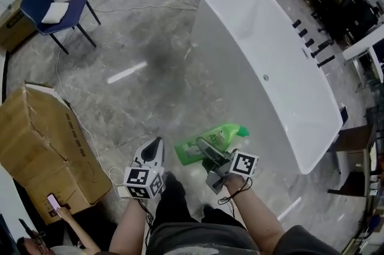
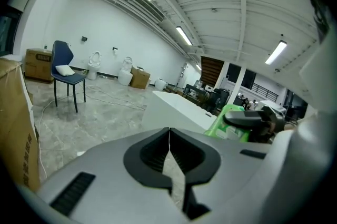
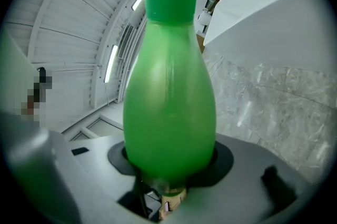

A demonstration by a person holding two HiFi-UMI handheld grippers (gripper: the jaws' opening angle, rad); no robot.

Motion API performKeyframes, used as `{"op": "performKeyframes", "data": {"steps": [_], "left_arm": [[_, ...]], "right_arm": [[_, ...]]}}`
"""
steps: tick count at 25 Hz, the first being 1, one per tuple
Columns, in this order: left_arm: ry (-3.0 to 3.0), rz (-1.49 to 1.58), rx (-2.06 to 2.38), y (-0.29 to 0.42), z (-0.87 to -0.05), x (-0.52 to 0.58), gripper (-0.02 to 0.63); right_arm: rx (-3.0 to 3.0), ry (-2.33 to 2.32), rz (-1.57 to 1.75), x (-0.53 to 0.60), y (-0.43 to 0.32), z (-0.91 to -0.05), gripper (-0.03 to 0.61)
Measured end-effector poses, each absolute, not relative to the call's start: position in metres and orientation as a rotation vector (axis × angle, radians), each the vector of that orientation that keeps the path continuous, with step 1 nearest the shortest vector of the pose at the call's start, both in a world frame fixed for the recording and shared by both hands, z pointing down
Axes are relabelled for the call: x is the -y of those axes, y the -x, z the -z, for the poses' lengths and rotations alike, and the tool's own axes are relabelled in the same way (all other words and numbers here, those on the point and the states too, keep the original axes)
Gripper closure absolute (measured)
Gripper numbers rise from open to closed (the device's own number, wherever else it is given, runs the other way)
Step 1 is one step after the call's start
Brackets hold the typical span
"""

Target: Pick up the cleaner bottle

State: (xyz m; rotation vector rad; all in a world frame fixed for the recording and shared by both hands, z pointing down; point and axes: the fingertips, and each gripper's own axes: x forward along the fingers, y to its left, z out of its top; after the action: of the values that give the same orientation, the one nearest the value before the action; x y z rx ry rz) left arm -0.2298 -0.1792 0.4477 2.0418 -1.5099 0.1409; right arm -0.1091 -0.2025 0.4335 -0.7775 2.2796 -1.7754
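The right tongs (image 3: 169, 164) were clenched on the wide belly of a glossy green plastic cleaner bottle (image 3: 169, 96), one dark pad pressed to each side. In the right gripper view the bottle filled the middle of the frame, with its green cap at 12 o'clock. In the head view it was held in the air above the floor, lying nearly level just ahead of the person's knees, its cap end toward 2 o'clock.

The left tongs (image 2: 169, 136) were clenched on nothing, their dark pads meeting along a thin seam. In the head view they sat at 9 o'clock of the bottle, close beside it but apart from it.

A long white bathtub (image 1: 264, 68) stood at 1 o'clock of the bottle on the grey marbled floor (image 1: 138, 74). A battered brown cardboard box (image 1: 42, 146) lay at 9 o'clock of the left tongs. A blue chair with a white cushion (image 1: 57, 11) stood well apart at 10 o'clock, with thin cables trailing across the floor near it.
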Motion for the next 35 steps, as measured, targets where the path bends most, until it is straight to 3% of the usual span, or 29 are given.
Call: {"op": "performKeyframes", "data": {"steps": [8, 22, 35], "left_arm": [[-2.075, -0.154, 1.581, 0.170, -0.409, 0.114, 0.598], [-2.022, -0.122, 1.766, 0.036, -0.368, -0.054, 0.598], [-2.028, -0.145, 1.813, -0.001, -0.341, -0.143, 0.598]], "right_arm": [[-2.361, 0.648, 1.730, 0.136, 0.069, -0.400, 0.380], [-2.459, 0.572, 1.773, -0.014, -0.069, -0.376, 0.380], [-2.443, 0.524, 1.768, -0.092, -0.099, -0.363, 0.380]]}}
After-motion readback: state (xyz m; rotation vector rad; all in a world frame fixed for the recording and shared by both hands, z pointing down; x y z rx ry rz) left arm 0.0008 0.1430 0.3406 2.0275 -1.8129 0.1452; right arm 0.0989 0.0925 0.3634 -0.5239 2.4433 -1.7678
